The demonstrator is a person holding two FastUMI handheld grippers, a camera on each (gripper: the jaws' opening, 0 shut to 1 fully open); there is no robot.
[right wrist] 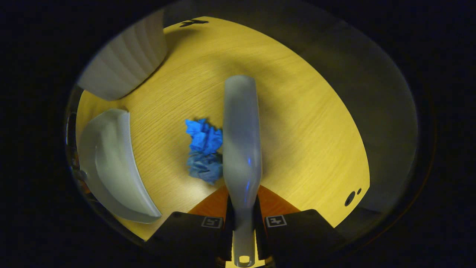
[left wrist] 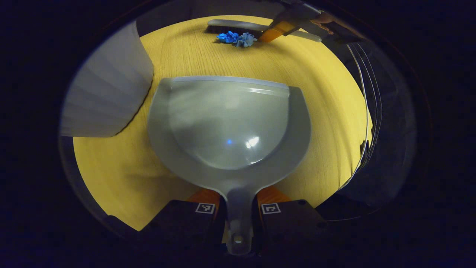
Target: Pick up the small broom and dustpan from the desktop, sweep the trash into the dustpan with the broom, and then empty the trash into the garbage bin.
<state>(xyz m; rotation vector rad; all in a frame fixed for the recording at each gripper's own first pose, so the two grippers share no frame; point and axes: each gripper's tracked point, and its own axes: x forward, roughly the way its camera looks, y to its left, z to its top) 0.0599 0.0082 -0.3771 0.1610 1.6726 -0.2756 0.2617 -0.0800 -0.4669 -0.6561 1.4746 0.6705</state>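
The dustpan point(left wrist: 228, 126) handle was clamped by the left claw point(left wrist: 238, 208); the broom point(right wrist: 241, 141) was gripped by the right claw point(right wrist: 243, 221), beside blue trash point(right wrist: 203, 150).

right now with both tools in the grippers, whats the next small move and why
Probably draw the broom sideways to push the blue trash toward the dustpan. The right gripper holds the broom right beside the crumpled wads, the left gripper holds the dustpan by its handle, its open lip faces the trash, and bare tabletop lies between.
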